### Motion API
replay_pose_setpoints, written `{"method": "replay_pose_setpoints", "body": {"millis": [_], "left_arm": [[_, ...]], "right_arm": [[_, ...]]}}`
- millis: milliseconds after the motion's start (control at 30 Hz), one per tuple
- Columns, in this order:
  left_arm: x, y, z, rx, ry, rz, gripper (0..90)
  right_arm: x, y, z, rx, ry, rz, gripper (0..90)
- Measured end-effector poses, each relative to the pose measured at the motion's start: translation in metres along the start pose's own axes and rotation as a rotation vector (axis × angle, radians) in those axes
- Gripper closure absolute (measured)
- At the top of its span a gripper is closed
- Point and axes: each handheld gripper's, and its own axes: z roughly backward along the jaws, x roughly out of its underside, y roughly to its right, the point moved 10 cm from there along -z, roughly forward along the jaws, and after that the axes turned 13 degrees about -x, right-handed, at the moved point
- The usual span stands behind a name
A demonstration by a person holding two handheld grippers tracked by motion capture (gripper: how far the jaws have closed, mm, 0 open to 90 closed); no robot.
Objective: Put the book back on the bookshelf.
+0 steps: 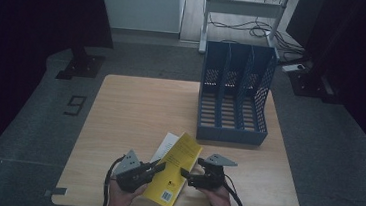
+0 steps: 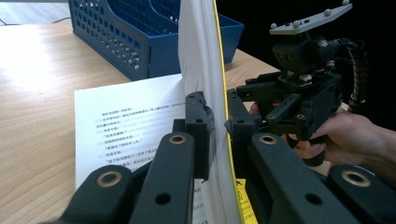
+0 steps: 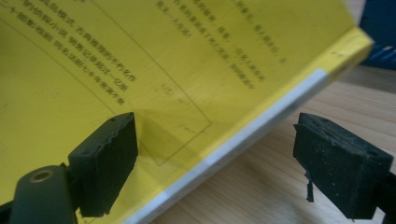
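I am clamping my left claw point(image 2: 217, 123) shut on the yellow paperback book point(image 1: 175, 170) low in the frame's centre, pinching cover and pages together off the wooden counter point(image 1: 135, 109). My right claw point(image 3: 215, 163) is standing open around the spine edge, not pressing. It is looking light and floppy, so gripping near the spine seems best. Upper right, the blue slotted file rack point(image 1: 235, 95) is waiting.

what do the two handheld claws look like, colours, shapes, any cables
Both are matte black, built from bolted link arms with brass-coloured pivot bushings. The left claw and right claw each carry a grey three-cornered plate on top, studded with small balls. The pads are blocky black rubber, the left one ridged. A black cable trails from each; the right one's runs in ribbed sleeving. No sleeves show on the forearms.
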Motion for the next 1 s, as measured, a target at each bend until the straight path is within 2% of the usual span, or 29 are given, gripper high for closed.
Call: {"method": "replay_pose_setpoints", "body": {"millis": [133, 300, 500, 633, 733, 1000], "left_arm": [[-0.002, 0.001, 0.002, 0.005, 0.007, 0.001, 83.2], [-0.005, 0.004, 0.004, 0.018, 0.016, -0.009, 83.2], [-0.004, 0.002, 0.004, 0.037, 0.016, -0.001, 83.1], [-0.003, -0.004, 0.005, 0.063, 0.013, 0.029, 83.0], [-0.002, -0.004, 0.005, 0.067, 0.011, 0.029, 83.0], [0.0, -0.006, 0.006, 0.097, -0.007, 0.034, 82.9]], "right_arm": [[0.0, -0.003, -0.002, -0.022, 0.004, -0.003, 12.6], [-0.001, -0.008, -0.005, -0.072, 0.013, -0.018, 10.9], [-0.002, -0.009, -0.005, -0.073, 0.016, -0.014, 10.9], [-0.002, -0.01, -0.004, -0.061, 0.01, 0.026, 11.7], [-0.003, -0.011, -0.003, -0.057, 0.014, 0.035, 12.1], [-0.013, -0.012, 0.007, -0.042, 0.069, 0.07, 15.3]]}}
